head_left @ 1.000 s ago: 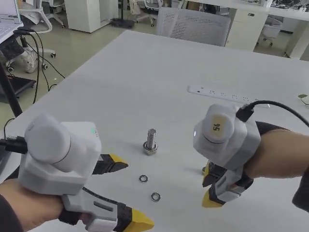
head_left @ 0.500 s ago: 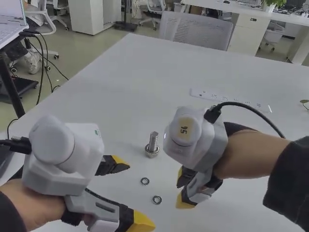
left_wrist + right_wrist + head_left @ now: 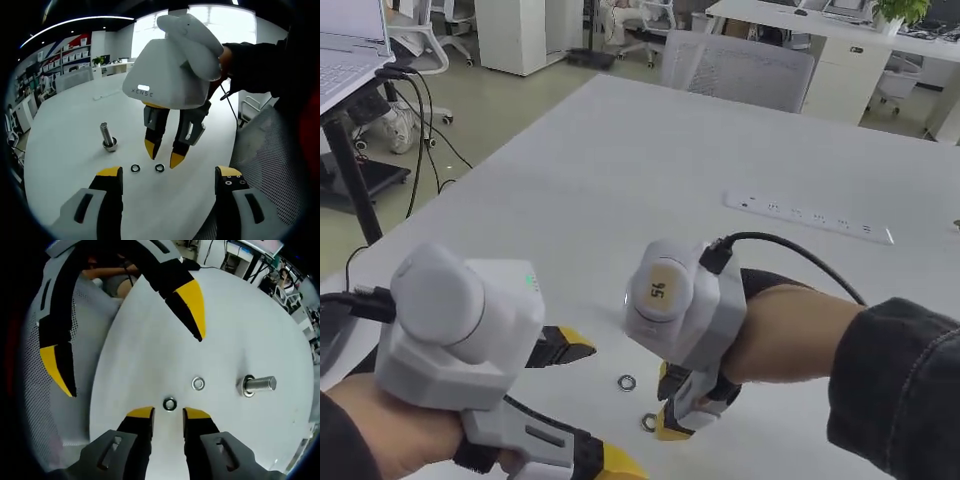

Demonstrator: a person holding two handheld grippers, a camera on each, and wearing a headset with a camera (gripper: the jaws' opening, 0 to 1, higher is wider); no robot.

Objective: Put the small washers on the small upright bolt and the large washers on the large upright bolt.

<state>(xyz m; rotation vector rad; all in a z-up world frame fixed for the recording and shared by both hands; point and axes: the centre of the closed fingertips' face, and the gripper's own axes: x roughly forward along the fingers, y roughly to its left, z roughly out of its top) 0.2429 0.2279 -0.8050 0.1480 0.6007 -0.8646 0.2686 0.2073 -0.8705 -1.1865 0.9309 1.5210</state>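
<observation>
1. left gripper: low over the near-left edge of the worktop. Jaws wide apart and empty, aimed across at the washers.
2. far washer: flat on the worktop, hole up, close to the near edge, nothing touching it.
3. near washer: flat, hole up, just beside the far washer on the near-edge side. In the right gripper view it lies just ahead of the gap between the jaws, centred on it.
4. right gripper: tips-down over the near washer, jaws a narrow gap apart, holding nothing. Cannot tell if the tips touch it. By far the nearer gripper.
5. bolt: further in from the near edge, past both washers. Upright, long axis vertical, threaded end up. The collar at its base may be a washer, unclear. Cannot tell if it is the large or small bolt.
6. Likely step: pinch the near washer. It is a thin ring with no long axis, so jaw heading matters little, but the tips must get down to the worktop. Then carry it to the bolt, hole over the thread.
</observation>
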